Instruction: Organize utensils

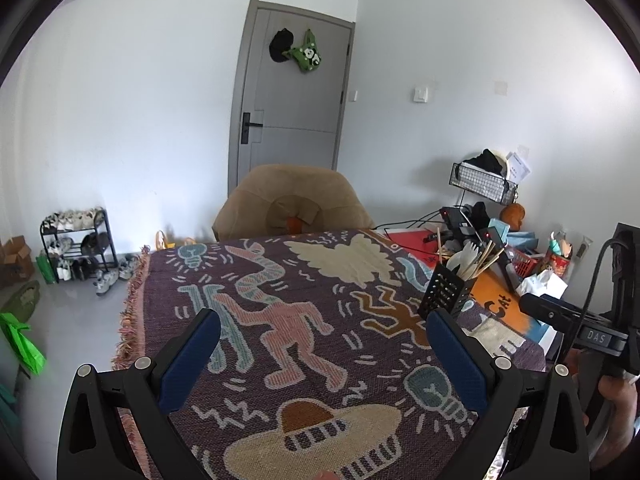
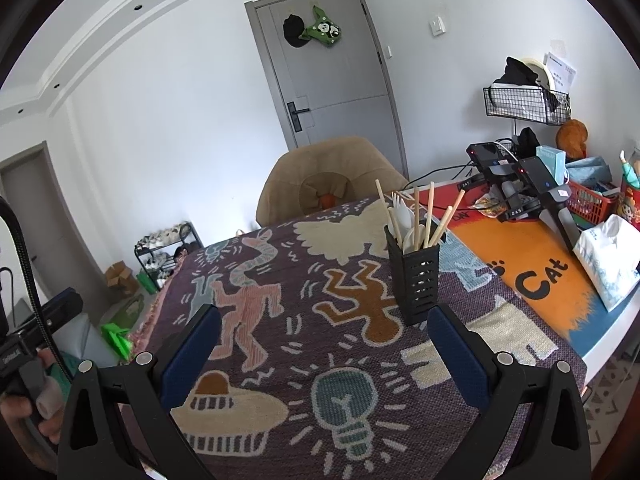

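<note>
Both grippers, left gripper [image 1: 322, 344] and right gripper [image 2: 324, 340], spread wide, grasping nothing. Black holder [image 2: 414, 276] upright far right on blanket [image 2: 280, 344], holding chopsticks [image 2: 430, 210] and white fork [image 2: 402, 210]. Approach slowly from above, avoiding tipping.

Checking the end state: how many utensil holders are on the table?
1: the black slotted utensil holder stands upright on the patterned blanket, right of centre, holding chopsticks and white plastic cutlery. Clutter beyond may hide others.

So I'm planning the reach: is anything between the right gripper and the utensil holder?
Nothing visible. Only bare patterned blanket lies between the open right gripper and the black utensil holder.
</note>
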The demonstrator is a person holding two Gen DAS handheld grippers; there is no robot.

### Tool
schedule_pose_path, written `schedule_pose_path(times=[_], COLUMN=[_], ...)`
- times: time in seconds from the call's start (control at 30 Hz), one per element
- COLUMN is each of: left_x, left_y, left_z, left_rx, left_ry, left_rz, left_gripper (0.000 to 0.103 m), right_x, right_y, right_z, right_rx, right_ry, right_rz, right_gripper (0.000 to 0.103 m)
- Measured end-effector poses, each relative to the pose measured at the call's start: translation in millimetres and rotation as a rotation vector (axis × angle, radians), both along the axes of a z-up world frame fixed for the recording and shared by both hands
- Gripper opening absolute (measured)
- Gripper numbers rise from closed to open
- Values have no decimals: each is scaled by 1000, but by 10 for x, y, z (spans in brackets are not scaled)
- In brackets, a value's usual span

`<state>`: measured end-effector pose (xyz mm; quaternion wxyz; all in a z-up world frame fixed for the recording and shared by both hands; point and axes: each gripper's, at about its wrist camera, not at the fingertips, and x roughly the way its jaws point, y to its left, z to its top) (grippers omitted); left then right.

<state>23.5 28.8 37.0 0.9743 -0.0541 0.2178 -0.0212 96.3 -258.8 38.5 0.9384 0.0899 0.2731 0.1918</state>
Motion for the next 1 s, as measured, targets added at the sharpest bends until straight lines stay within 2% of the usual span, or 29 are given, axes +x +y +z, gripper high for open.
schedule_pose_path(times=[0.47, 1.0], left_x=[-33, -47], left_y=[23, 71], left_z=[2, -26], left_rx=[26, 4], left_ry=[5, -3], left_rz=[33, 58], left_gripper=[102, 102], right_x=[-13, -29], right_y=[59, 84], right_z=[-22, -10], right_rx=[-11, -29], right_ry=[-8, -34], right_rz=[6, 10], right_gripper=[103, 103])
